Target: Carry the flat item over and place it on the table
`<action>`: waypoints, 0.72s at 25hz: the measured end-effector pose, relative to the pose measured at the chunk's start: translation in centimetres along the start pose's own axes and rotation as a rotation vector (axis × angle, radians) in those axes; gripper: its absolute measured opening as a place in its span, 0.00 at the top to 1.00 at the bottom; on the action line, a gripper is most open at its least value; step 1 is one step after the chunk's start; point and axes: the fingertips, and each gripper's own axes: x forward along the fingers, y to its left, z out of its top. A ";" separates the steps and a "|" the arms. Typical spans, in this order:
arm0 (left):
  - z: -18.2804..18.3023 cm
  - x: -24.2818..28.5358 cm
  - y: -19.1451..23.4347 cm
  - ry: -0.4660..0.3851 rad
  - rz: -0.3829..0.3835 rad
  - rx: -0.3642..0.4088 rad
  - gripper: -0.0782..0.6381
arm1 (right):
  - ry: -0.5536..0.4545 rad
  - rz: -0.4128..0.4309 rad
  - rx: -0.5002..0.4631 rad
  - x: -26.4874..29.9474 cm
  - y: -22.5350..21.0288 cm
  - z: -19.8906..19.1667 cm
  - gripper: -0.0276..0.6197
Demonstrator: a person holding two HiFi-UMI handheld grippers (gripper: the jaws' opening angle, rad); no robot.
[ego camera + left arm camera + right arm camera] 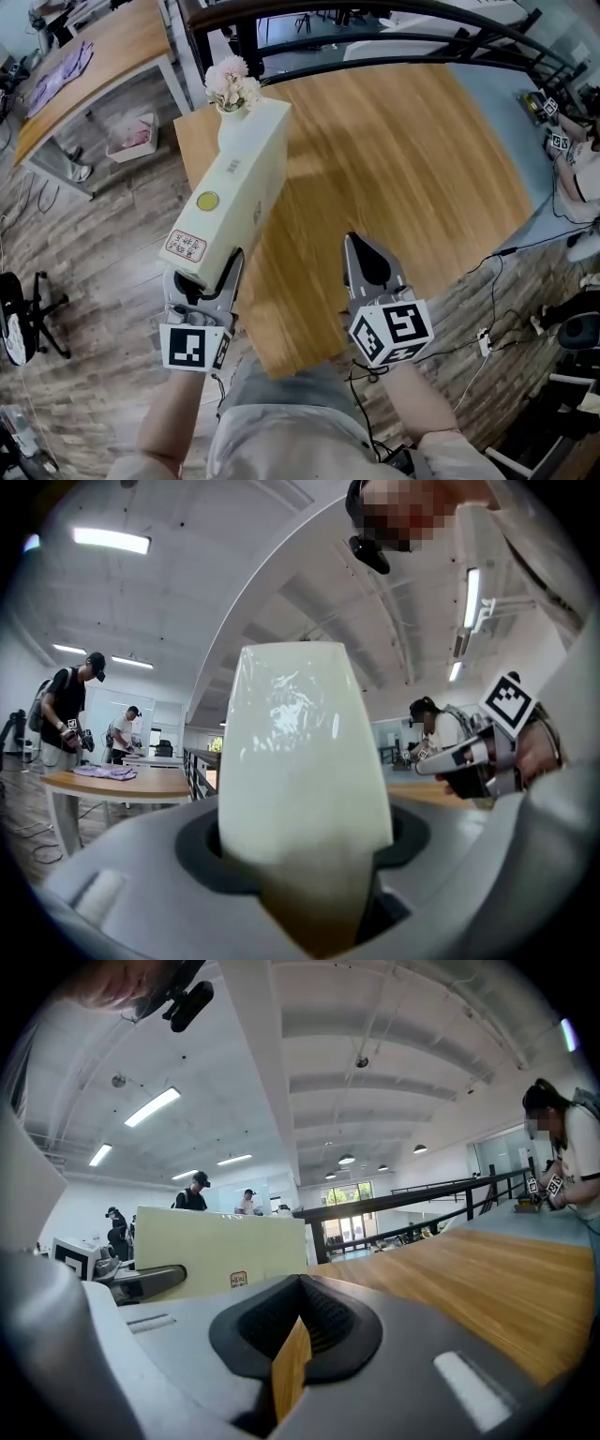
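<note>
A long, flat cream box [234,192] with a yellow round sticker and a red label is held up over the left part of the wooden table [412,159]. My left gripper [204,270] is shut on the box's near end. The far end reaches toward a white vase of pale flowers [232,89]. In the left gripper view the box [300,752] fills the space between the jaws and hides what lies ahead. My right gripper [361,246] hangs over the table's near edge, shut and holding nothing. The right gripper view shows the box [220,1246] to its left and the tabletop [469,1279] to its right.
A second table with a purple cloth [61,66] stands at the far left, with a white bin [131,136] beside it. A dark railing [375,28] runs behind the table. An office chair [19,319] is on the left floor. A person [577,169] works at the right, and cables trail below.
</note>
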 end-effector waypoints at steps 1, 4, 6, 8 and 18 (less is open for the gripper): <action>-0.4 0.1 0.1 0.001 0.000 0.006 0.48 | 0.006 0.002 -0.002 0.3 0.0 -0.5 0.96; -1.5 0.4 0.3 -0.001 0.001 0.022 0.48 | 0.020 0.002 -0.023 1.1 -0.2 -1.6 0.96; -2.0 0.5 0.2 -0.007 0.002 0.028 0.48 | 0.030 0.005 -0.033 1.4 -0.2 -2.2 0.96; -2.6 0.6 0.1 -0.013 0.002 0.038 0.48 | 0.043 0.014 -0.028 1.6 -0.2 -2.9 0.96; -5.2 1.7 1.1 -0.050 0.022 0.054 0.48 | 0.082 0.048 0.001 3.9 0.3 -5.3 0.96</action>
